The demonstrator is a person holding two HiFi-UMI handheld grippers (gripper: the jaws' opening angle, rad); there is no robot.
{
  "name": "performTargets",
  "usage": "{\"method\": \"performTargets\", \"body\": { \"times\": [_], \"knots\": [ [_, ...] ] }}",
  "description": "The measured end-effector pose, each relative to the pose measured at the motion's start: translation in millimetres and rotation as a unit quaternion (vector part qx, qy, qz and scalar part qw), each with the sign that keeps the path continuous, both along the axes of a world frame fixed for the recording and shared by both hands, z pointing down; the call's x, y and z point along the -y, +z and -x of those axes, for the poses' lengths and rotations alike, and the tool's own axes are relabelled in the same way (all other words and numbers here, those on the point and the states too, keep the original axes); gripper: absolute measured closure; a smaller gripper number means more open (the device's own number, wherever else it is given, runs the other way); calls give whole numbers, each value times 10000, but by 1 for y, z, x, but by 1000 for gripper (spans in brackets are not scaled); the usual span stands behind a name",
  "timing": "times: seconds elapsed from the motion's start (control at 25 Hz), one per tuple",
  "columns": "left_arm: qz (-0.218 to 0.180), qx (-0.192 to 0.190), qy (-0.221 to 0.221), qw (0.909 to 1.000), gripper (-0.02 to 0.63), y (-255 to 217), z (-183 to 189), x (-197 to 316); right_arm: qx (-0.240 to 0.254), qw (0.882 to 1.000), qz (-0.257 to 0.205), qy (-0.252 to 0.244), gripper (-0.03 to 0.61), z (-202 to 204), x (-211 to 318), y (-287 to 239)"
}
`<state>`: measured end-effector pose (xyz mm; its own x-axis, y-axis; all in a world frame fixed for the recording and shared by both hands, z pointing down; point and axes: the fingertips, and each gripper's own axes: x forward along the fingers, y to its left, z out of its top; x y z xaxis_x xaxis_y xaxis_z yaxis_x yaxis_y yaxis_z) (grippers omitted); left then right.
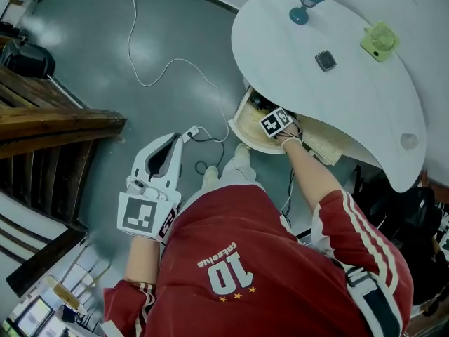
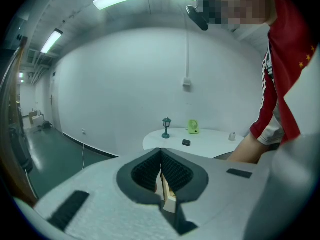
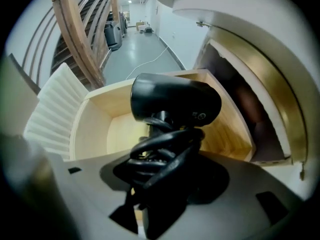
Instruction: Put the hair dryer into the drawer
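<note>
The black hair dryer (image 3: 175, 104), its cord coiled round the handle, sits between the jaws of my right gripper (image 3: 160, 184), which is shut on it. It hangs nose-down over the open wooden drawer (image 3: 95, 129). In the head view the right gripper's marker cube (image 1: 276, 123) is over the drawer (image 1: 245, 128) under the white table (image 1: 351, 97), and the dryer (image 1: 259, 104) shows only as a dark patch. My left gripper (image 1: 188, 135) is off to the left over the floor, shut and holding nothing. Its pads (image 2: 161, 171) meet.
On the table stand a small teal lamp (image 1: 305, 2), a green fan (image 1: 380, 41) and a small dark object (image 1: 325, 60). A white cable (image 1: 161, 69) trails over the grey floor. Wooden stair rails (image 1: 49, 125) are at the left.
</note>
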<state>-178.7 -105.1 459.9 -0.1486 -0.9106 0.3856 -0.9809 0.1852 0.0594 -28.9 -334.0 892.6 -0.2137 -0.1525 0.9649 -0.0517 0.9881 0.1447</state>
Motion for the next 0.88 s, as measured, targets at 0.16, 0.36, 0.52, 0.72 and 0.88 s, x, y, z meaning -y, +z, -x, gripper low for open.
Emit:
{"method": "performTargets", "body": {
  "times": [0.16,0.36,0.52,0.72,0.88],
  "knots": [
    [61,-25,-60,10000,615,4,-1,-5,-213,9994,-73,-273,312,-2,-1,10],
    [54,-42,-108,9999,615,5,-3,-12,-491,9964,8,-688,270,-11,-15,24],
    [30,-71,-96,9999,615,4,-3,-17,-538,9951,184,-813,265,-12,-26,19],
    [-35,-129,-10,9999,615,5,-9,-13,-727,9900,286,-1175,299,-27,-27,9],
    [-57,-164,9,9998,615,5,-12,-12,-287,9975,345,-543,322,-27,-22,1]
  ]
}}
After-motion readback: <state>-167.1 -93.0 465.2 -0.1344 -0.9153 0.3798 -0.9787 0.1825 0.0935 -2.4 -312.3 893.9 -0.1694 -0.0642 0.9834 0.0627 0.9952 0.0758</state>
